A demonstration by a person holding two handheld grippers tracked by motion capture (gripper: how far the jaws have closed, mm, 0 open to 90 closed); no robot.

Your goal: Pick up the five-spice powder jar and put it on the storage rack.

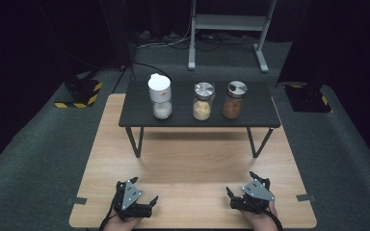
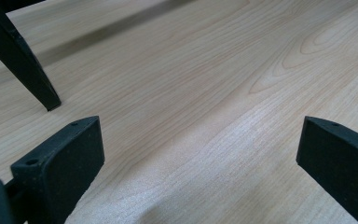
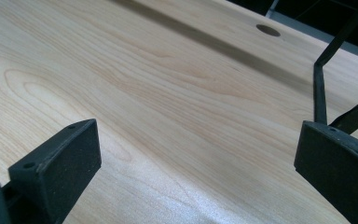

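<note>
On the black shelf [image 1: 135,113], three jars [image 1: 202,101] hold powders.

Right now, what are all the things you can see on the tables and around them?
Jar with white lid: one, white powder inside, left on the shelf.
Jars with silver lids: two, yellow powder in the middle, brown powder at the right.
Small black shelf: one, standing on the table.
Wooden table: one, light wood.
Metal stand: one, grey, behind the table.
Left gripper: black, open, near edge.
Right gripper: black, open, near edge.
</note>
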